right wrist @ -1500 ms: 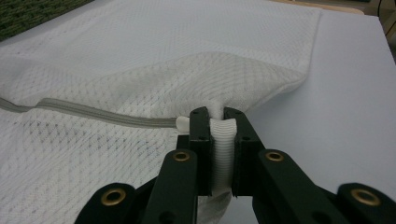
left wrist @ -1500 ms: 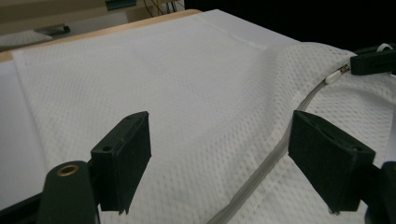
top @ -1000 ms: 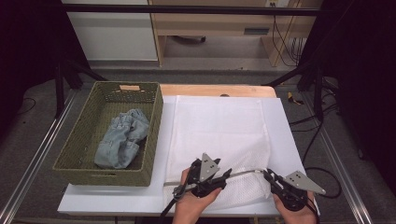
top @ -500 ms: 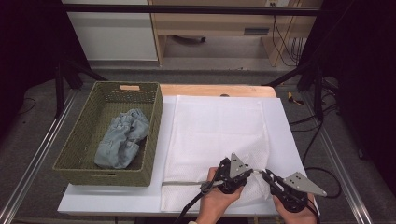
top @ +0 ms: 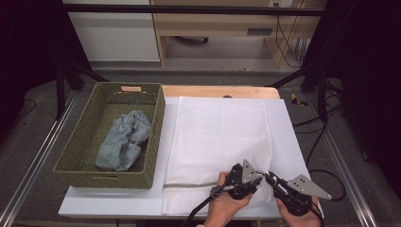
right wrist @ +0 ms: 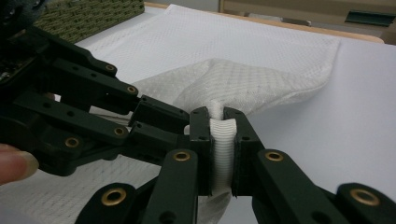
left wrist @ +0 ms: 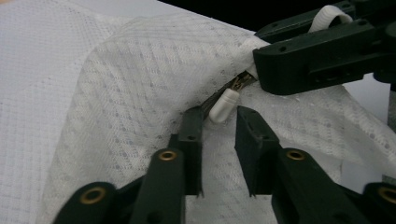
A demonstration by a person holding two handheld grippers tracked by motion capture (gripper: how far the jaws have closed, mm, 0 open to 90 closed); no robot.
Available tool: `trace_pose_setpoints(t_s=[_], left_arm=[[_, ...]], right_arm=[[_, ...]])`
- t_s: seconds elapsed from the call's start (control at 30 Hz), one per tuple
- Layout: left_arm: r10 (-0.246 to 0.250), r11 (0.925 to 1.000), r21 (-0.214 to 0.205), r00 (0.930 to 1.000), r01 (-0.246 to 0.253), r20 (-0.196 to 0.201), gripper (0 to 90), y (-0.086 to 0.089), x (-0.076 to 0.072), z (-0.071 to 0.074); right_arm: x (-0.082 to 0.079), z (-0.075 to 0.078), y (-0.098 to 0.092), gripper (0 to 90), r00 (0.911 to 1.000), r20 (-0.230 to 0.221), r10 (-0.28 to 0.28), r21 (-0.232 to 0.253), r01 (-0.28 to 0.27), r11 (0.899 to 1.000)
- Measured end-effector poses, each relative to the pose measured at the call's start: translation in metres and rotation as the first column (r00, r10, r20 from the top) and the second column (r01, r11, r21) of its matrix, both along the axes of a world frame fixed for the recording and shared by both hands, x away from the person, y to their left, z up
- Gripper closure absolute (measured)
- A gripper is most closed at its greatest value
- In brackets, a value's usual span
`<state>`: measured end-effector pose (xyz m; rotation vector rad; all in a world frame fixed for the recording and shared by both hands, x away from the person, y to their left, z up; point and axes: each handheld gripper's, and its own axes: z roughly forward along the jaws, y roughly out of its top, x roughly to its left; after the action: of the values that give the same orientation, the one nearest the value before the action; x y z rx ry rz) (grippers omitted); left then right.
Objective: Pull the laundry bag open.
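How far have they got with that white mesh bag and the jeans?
Early stage. Done: the right gripper is clamped on the corner of the white mesh bag, lifting it. In hand: the left gripper has its jaws, which were just opening, on either side of the white zipper pull, not yet pinching it. Left: the zipper looks closed, and the jeans lie in the green basket.

One white mesh bag, one wicker basket, one pair of jeans, two grippers.
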<state>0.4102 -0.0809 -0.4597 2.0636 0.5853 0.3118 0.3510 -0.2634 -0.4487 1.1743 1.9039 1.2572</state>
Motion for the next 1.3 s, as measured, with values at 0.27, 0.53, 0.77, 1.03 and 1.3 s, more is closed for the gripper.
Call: trace_pose_setpoints(t_s=[0.27, 0.53, 0.77, 1.03, 1.3], left_arm=[[-0.011, 0.9999, -0.007, 0.9999, 0.011, 0.013, 76.0, -0.003, -0.002, 0.001], [-0.038, 0.9989, 0.028, 0.999, 0.037, 0.026, 83.0, -0.006, -0.008, 0.0], [-0.058, 0.9981, 0.02, 0.9983, 0.057, 0.008, 85.2, -0.005, -0.007, -0.001], [-0.061, 0.9976, -0.035, 0.9976, 0.06, -0.032, 82.5, -0.007, -0.002, -0.003], [-0.036, 0.9991, -0.021, 0.9986, 0.036, -0.037, 85.7, -0.011, -0.003, -0.001]], right_arm=[[0.001, -0.001, 0.0, 82.6, 1.0, -0.002, -0.005, -0.001, 0.005, 1.0], [0.001, -0.001, -0.001, 82.5, 0.9999, -0.005, -0.011, -0.004, 0.011, 1.0], [0.0, -0.002, -0.002, 82.5, 0.9998, -0.016, -0.015, -0.011, 0.015, 1.0], [0.0, -0.002, -0.002, 82.6, 0.9997, -0.025, -0.006, -0.014, 0.006, 1.0], [0.0, -0.003, -0.001, 82.6, 0.9995, -0.029, -0.013, -0.017, 0.013, 1.0]])
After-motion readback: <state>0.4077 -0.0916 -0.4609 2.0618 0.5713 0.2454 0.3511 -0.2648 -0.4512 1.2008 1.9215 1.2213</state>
